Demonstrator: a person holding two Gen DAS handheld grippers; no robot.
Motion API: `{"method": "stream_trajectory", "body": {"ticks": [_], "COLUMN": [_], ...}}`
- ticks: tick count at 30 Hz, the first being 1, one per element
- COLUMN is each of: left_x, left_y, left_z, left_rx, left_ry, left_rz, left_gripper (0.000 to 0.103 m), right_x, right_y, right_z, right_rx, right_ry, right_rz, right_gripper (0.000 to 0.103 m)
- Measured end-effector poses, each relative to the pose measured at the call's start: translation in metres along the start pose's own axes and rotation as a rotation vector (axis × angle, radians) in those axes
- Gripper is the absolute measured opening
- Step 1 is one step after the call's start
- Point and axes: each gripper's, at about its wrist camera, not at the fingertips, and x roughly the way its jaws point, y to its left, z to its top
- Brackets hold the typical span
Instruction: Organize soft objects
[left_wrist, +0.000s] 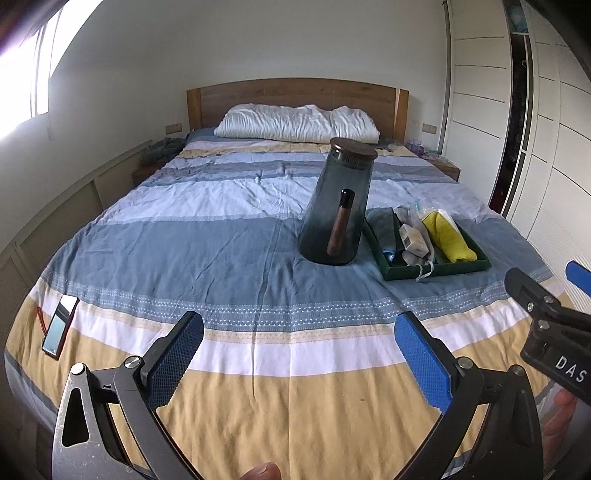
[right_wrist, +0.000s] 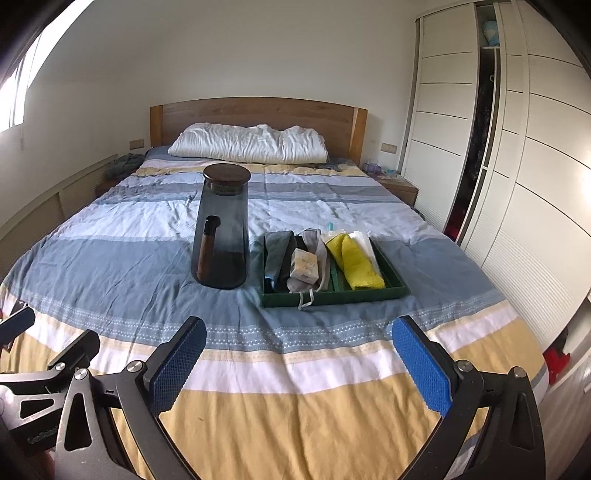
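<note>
Striped bedspread held a green tray and smoky pitcher (wardrobe beside), both the left gripper and right gripper gaping wide, empty.

Striped bed; white pillow, smoked jug, green tray, phone

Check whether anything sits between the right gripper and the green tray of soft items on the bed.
Nothing visible does. The right gripper is open over bare bedspread, and only striped cover lies between it and the green tray. The smoky glass carafe stands to the tray's left, off the straight path.
</note>
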Motion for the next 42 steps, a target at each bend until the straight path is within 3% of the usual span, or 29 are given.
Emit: {"method": "stream_trajectory", "body": {"ticks": [42], "left_x": [-0.0106], "left_y": [-0.0004], "left_z": [0.0002], "left_rx": [-0.009], "left_ry": [-0.018], "left_rz": [-0.008], "left_gripper": [0.101], "right_x": [-0.0051], "right_y": [0.0011], "right_z": [0.0008], "right_rx": [-0.009], "right_ry": [0.005], "right_rz": [-0.010], "right_gripper": [0.103]}}
